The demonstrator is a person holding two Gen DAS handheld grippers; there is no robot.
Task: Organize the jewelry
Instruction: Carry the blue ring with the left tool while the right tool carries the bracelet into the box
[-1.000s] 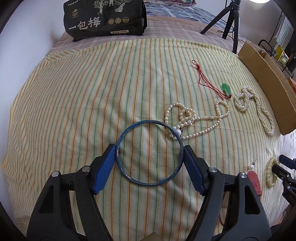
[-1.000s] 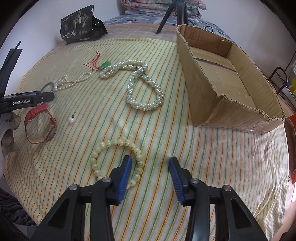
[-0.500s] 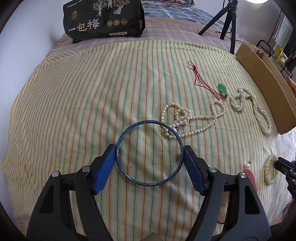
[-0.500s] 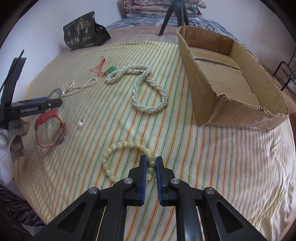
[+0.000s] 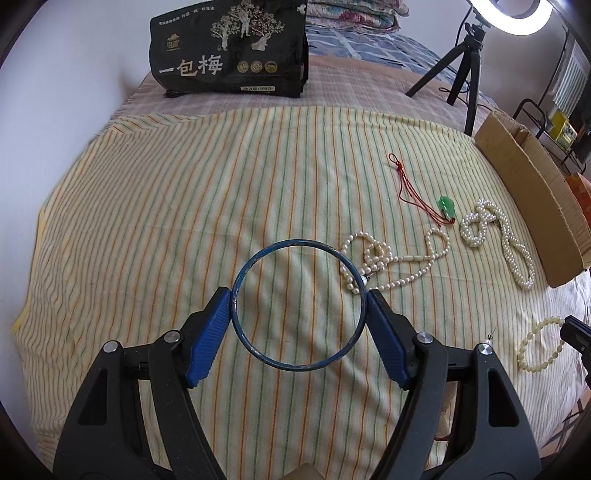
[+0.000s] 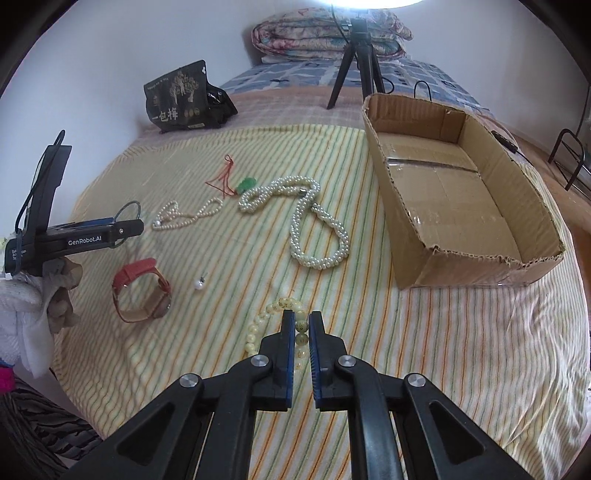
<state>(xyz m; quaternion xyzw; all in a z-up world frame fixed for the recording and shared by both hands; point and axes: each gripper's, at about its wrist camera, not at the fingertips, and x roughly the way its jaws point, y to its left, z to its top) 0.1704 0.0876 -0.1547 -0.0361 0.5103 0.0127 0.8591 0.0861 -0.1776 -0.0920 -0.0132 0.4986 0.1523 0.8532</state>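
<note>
My left gripper (image 5: 298,306) is shut on a blue bangle (image 5: 255,343), held flat between its blue pads above the striped cloth. My right gripper (image 6: 302,320) is shut on a pale yellow-green bead bracelet (image 6: 258,323), which hangs lifted off the cloth; the bracelet also shows in the left wrist view (image 5: 535,345). An open, empty cardboard box (image 6: 454,192) stands to the right. A thin pearl necklace (image 5: 391,258), a thick twisted pearl necklace (image 6: 314,221), a green pendant on red cord (image 5: 447,206), a red-strap watch (image 6: 142,291) and a loose pearl pin (image 6: 199,283) lie on the cloth.
A black printed bag (image 5: 229,48) stands at the far edge of the bed. A tripod (image 6: 356,55) with a ring light stands behind the box, with folded quilts (image 6: 295,35) beyond. The left gripper shows at the left of the right wrist view (image 6: 92,236).
My right gripper closed on the bead bracelet and lifted it off the cloth. My left gripper rose and pulled back slightly with the bangle still in it.
</note>
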